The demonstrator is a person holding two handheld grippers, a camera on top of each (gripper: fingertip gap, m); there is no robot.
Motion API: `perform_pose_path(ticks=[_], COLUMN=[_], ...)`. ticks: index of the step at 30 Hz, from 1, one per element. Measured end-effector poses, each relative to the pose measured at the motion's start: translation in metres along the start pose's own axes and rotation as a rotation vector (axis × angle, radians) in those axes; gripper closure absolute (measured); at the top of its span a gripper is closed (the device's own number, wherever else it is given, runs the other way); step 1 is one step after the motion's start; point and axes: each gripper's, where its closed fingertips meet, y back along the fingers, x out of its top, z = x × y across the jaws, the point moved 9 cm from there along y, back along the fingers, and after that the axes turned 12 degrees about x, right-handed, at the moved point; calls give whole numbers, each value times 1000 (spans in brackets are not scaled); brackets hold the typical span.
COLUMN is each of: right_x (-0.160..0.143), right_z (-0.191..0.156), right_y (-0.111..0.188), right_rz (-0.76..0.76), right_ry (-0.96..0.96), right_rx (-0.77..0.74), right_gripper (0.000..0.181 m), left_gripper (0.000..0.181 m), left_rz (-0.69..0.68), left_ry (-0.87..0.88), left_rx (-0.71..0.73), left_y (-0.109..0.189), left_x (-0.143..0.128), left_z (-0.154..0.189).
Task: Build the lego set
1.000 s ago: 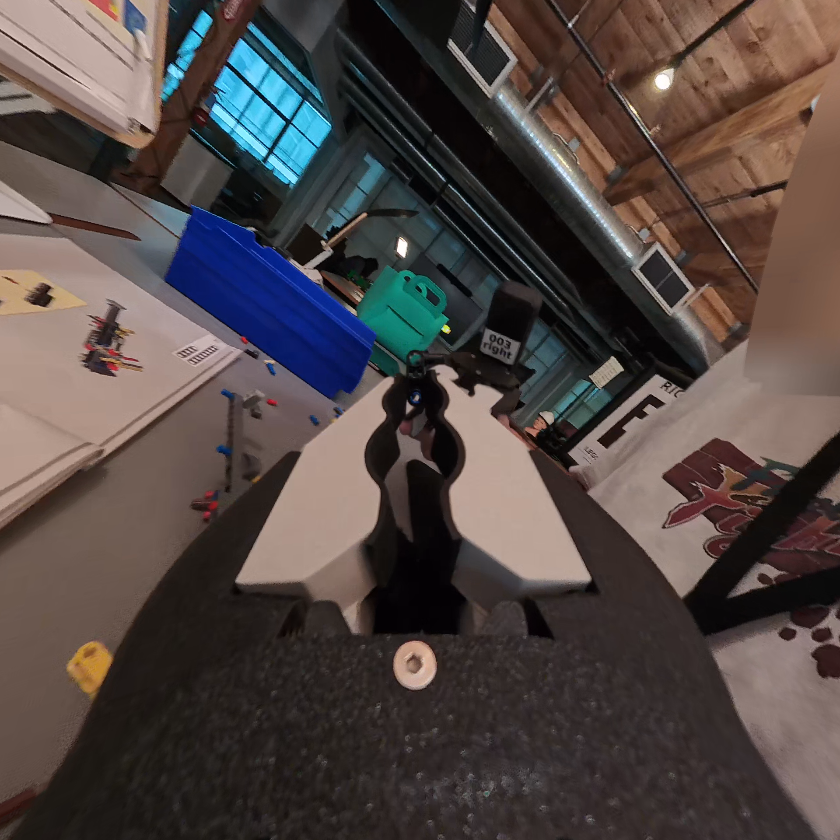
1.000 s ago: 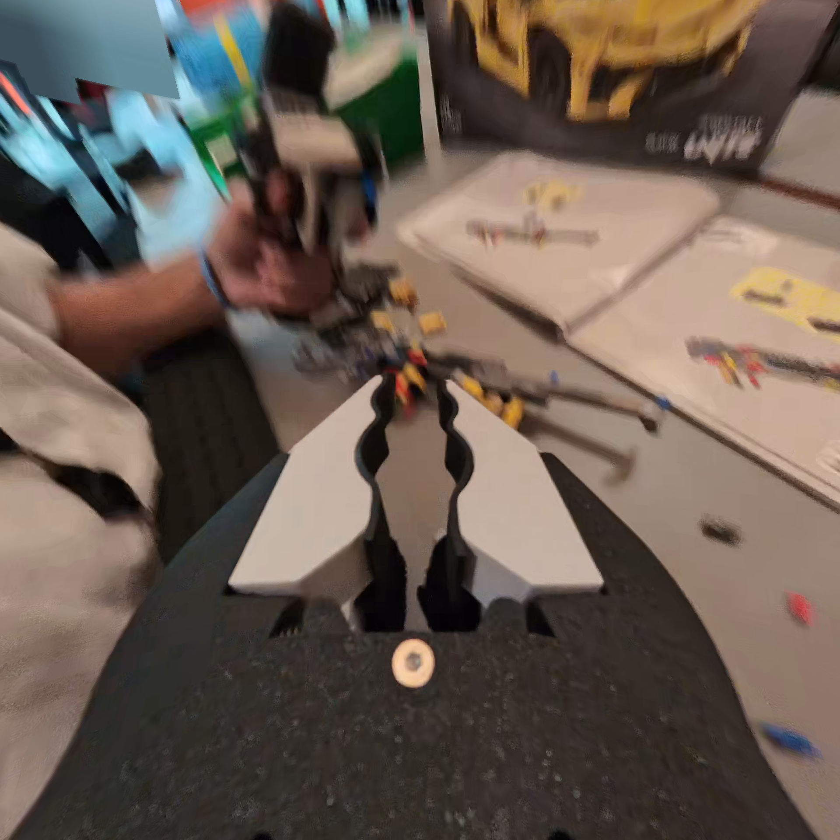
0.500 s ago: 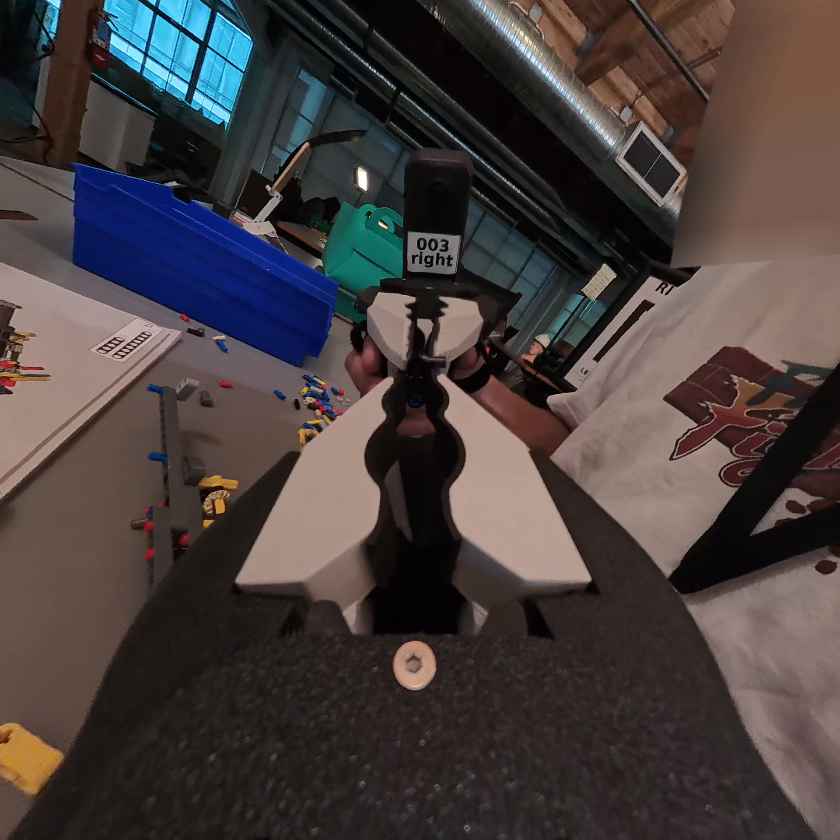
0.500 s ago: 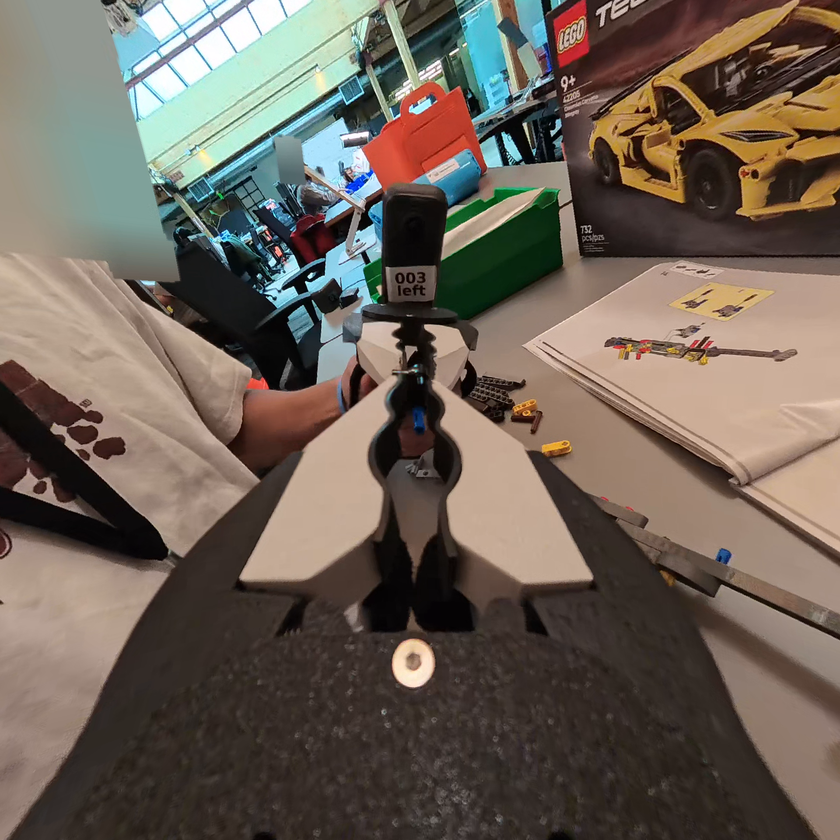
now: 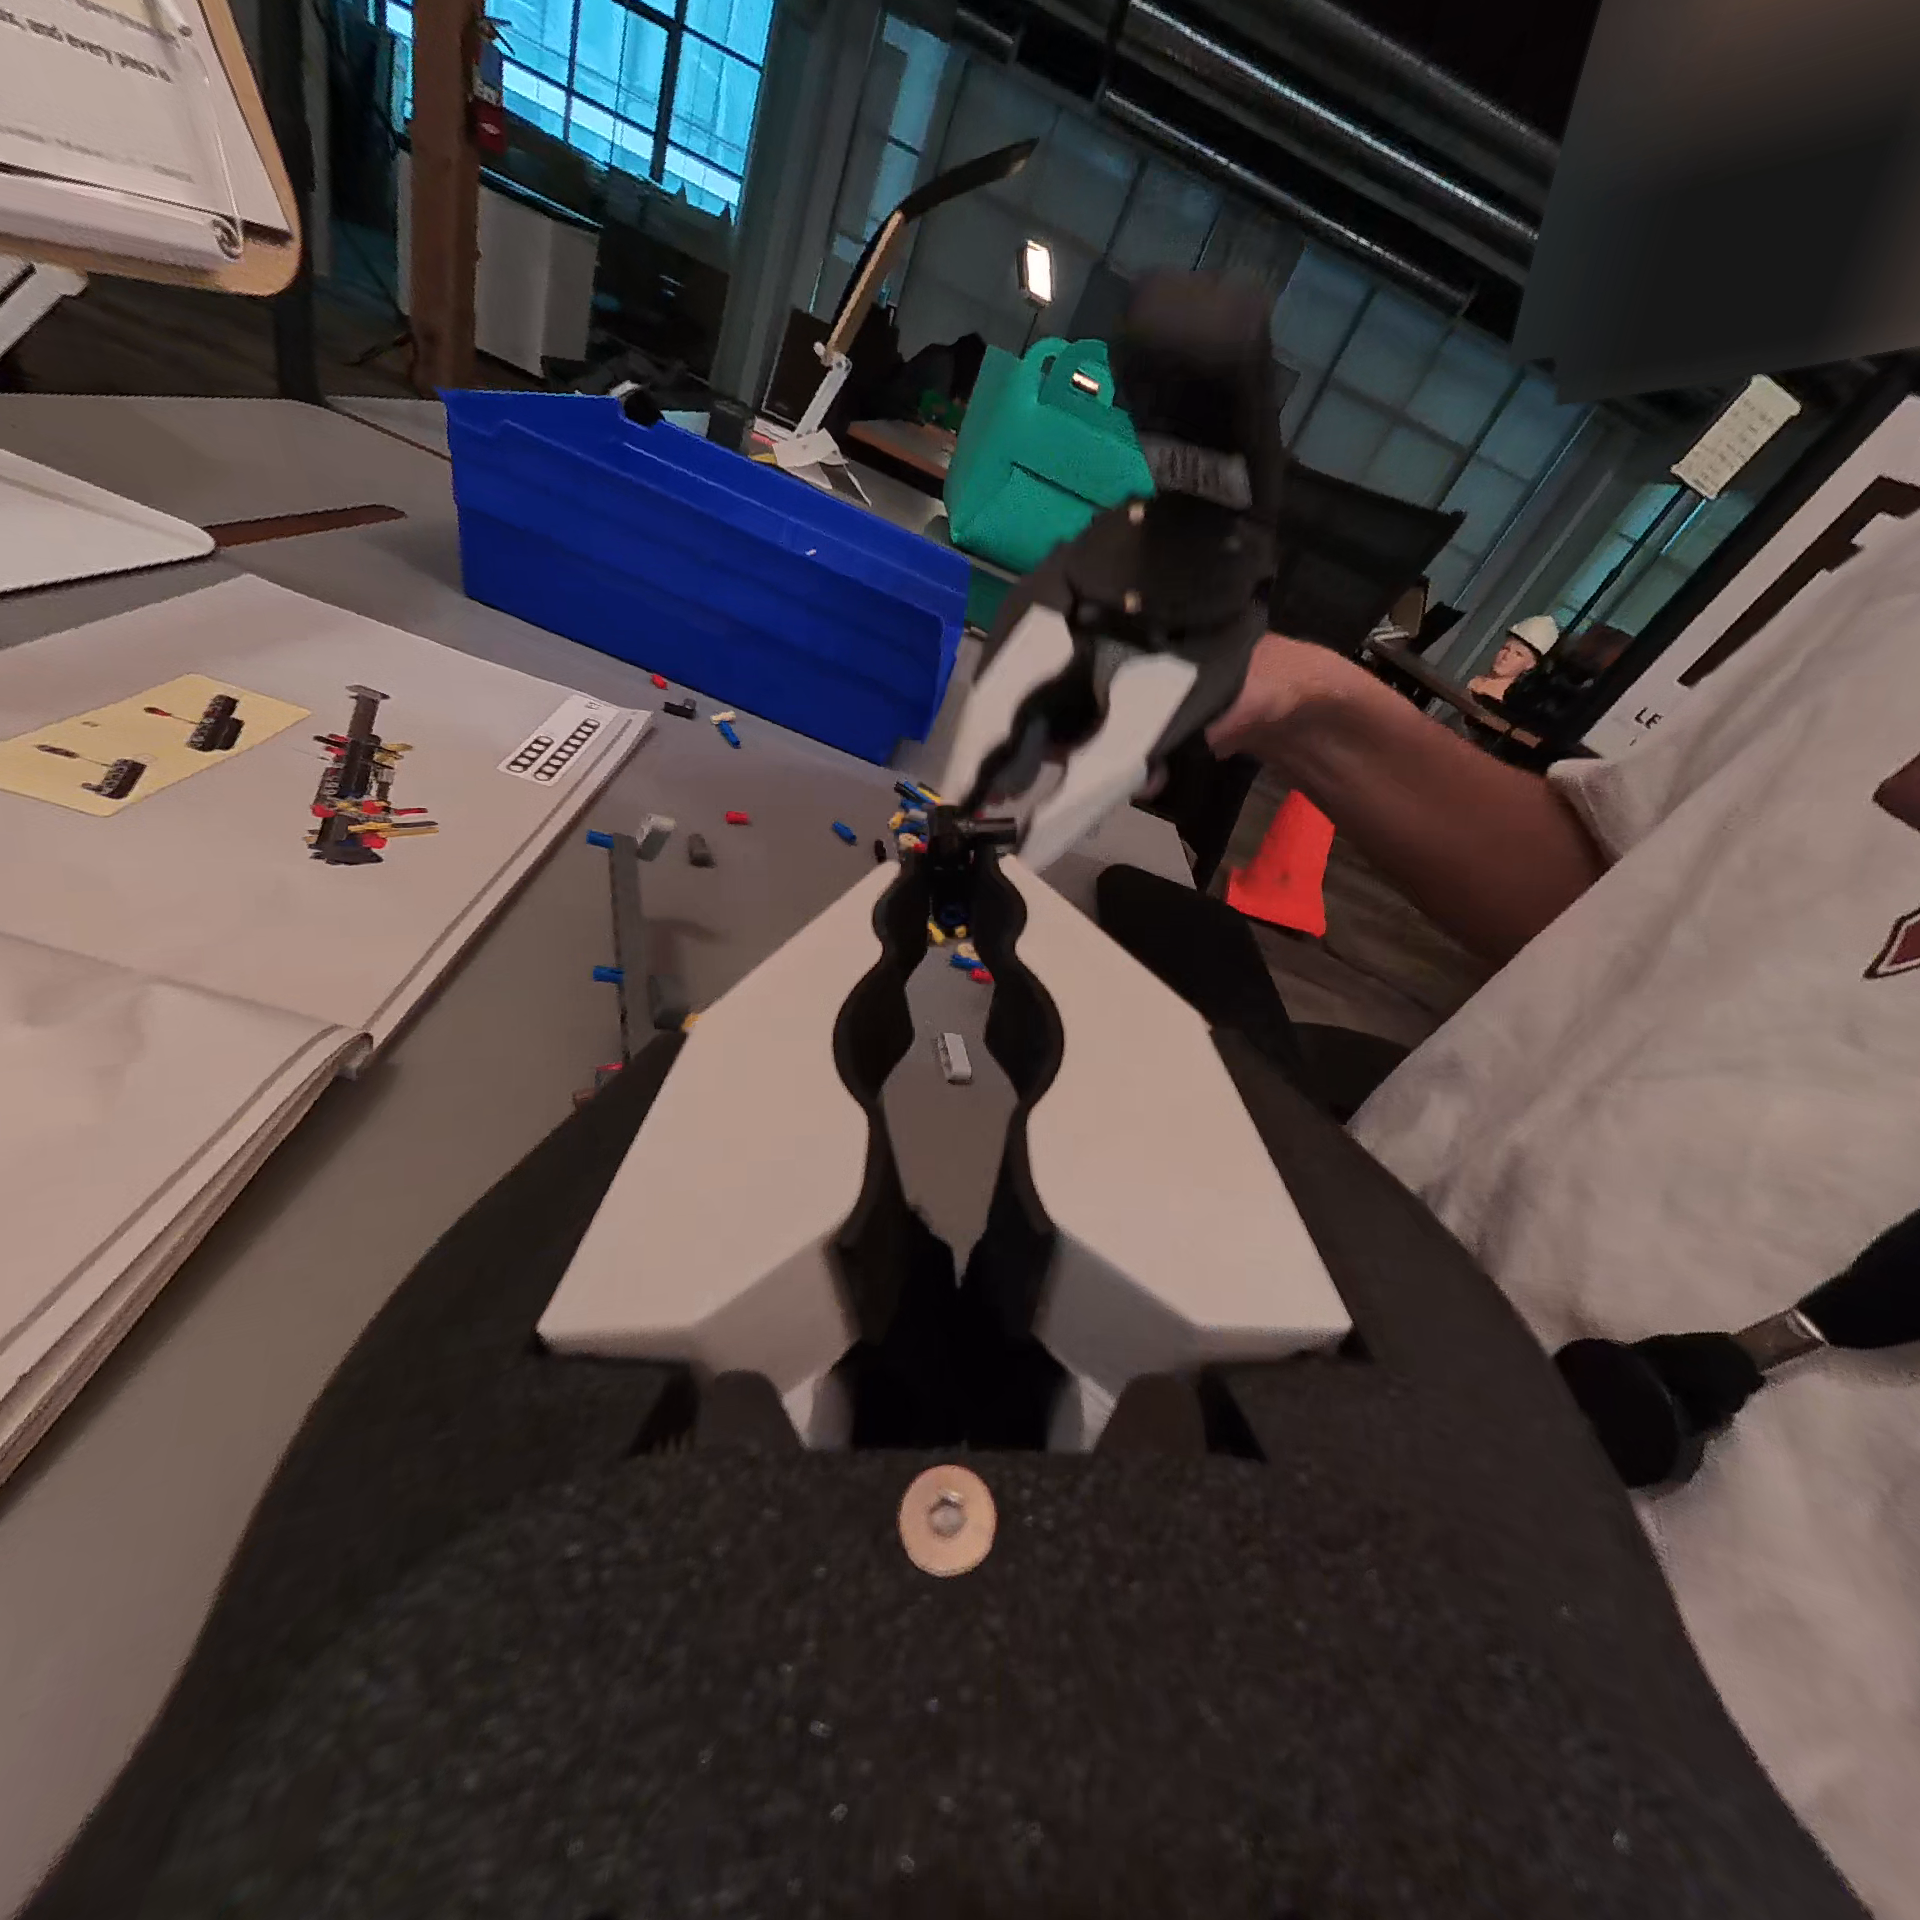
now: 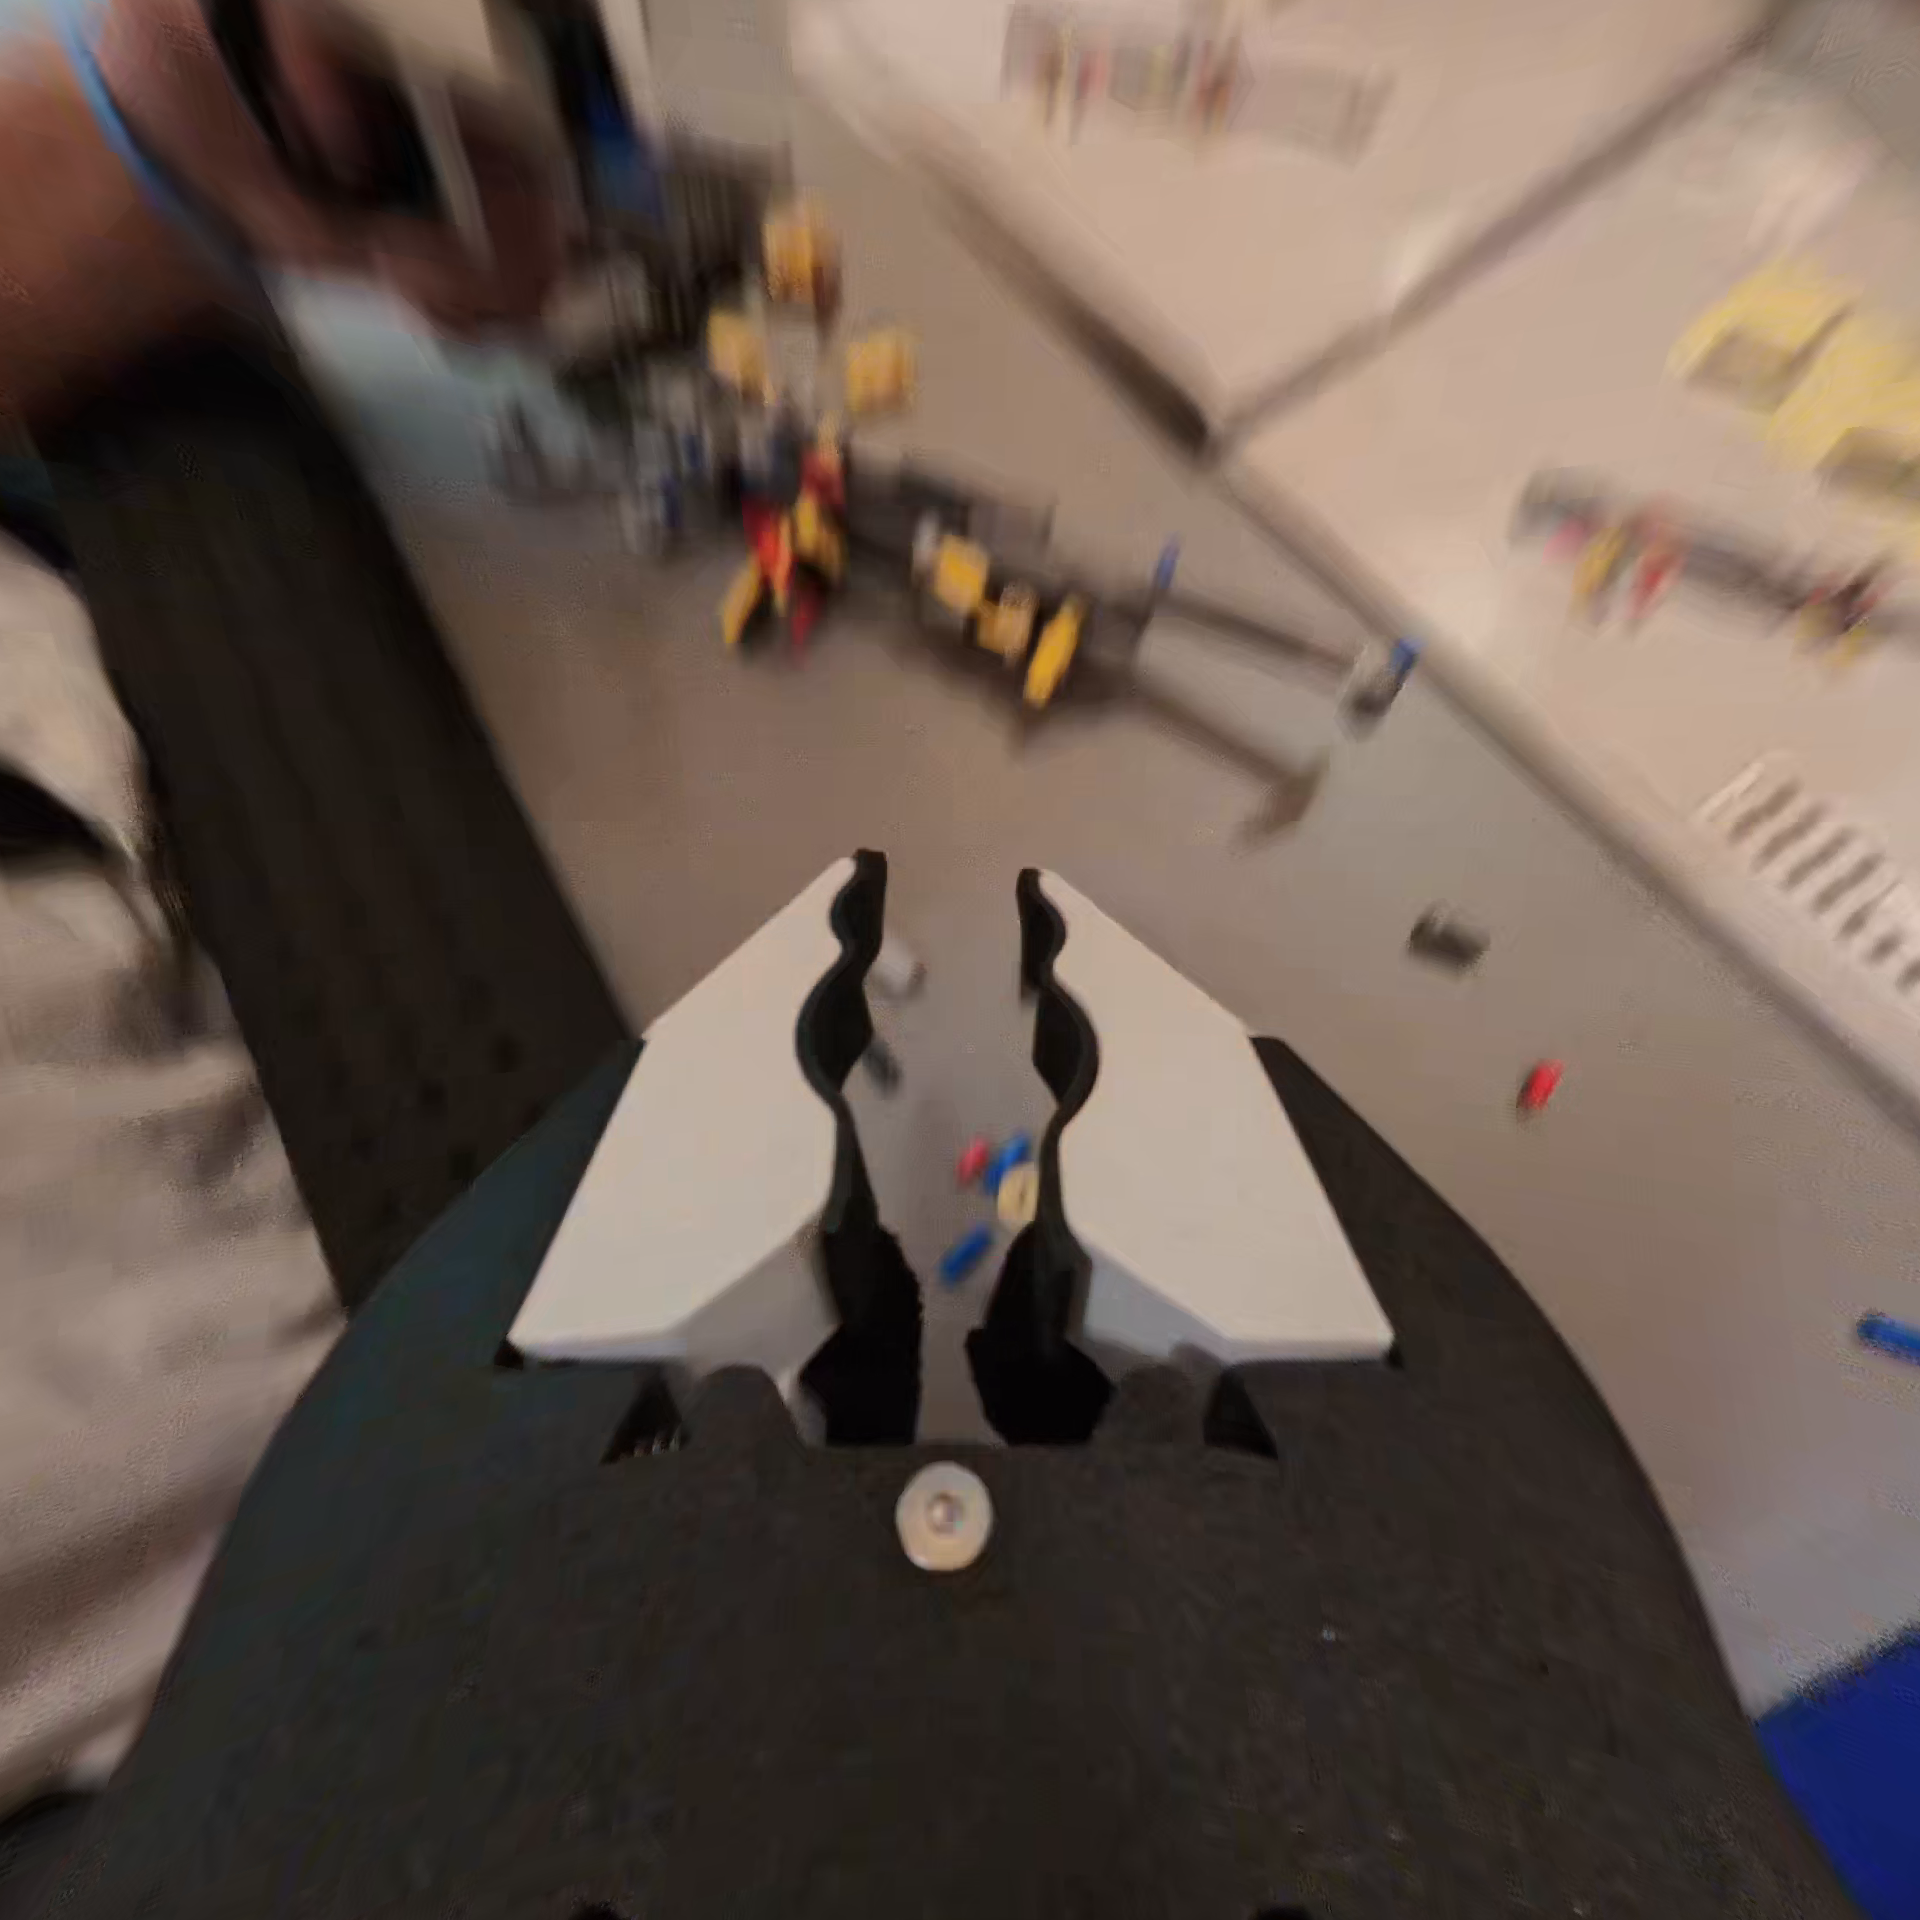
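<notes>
In the left wrist view my left gripper [image 5: 958, 844] is nearly shut, pinching a small black lego piece [image 5: 968, 829] at its tips above the grey table [image 5: 468, 1195]. My right gripper [image 5: 1013, 774] shows just beyond it, blurred and tilted, held by a hand. In the blurred right wrist view my right gripper [image 6: 948, 868] is open and empty, pointing down at the table [image 6: 675, 790]. A part-built black and yellow assembly [image 6: 987, 608] with a long grey beam [image 6: 1236, 644] lies ahead of it. The left gripper and its hand [image 6: 416, 156] are a blur at top left.
An open instruction booklet [image 5: 260, 914] lies at the left, a blue bin [image 5: 707, 582] behind it. Several loose small pieces [image 5: 727, 821] and a grey beam [image 5: 629, 935] are scattered on the table. The person's white shirt [image 5: 1662, 987] fills the right side. There is about 12 centimeters between the tips of the two grippers.
Half a second ago both grippers met tip to tip around the small piece. Now the right gripper has opened, pulled away and swung down toward the table. The left still holds the piece.
</notes>
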Motion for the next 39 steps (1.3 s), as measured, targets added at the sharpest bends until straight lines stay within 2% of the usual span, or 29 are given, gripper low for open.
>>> perform_pose_path(ticks=[2, 6, 10, 18, 21, 23, 25, 28, 30, 33, 39], right_x=[-31, -66, -71, -66, -56, -40, -20, 12, 27, 26, 10], right_z=[-7, -14, -13, -7, -6, 6, 29, 70, 89, 109, 118], right_y=[-10, -23, -32, -39, -40, -31, -17, -1, 0, -3, -15], right_rz=[-131, -174, -110, -161, -222, -317, -484, -755, -888, -1158, -1414], right_ry=[-7, 103, 172, 252, 298, 313, 293, 161, 108, 30, -49], right_rx=[-2, -45, 17, 53, 55, 25, -17, -45, -14, -33, 29], right_gripper=[157, 161, 164, 178, 179, 179, 179, 179, 179, 179, 179], left_gripper=[175, 175, 175, 175, 175, 175, 175, 175, 175, 175, 175], left_rz=[1, -2, 4, 22, 32, 32, 39, 46, 47, 41, 44], left_ry=[17, 24, 59, 66, 71, 72, 77, 82, 79, 61, 41], left_rx=[-6, -9, -22, -2, 0, 4, 9, 11, 17, 35, 49], left_y=[0, -2, -2, 2, 3, 3, 3, 4, 4, 4, 6], left_x=[1, -1, -1, 1, 2, 2, 3, 3, 3, 3, 6], left_z=[-1, -1, -2, -6, -7, -8, -9, -9, -9, -8, -7])
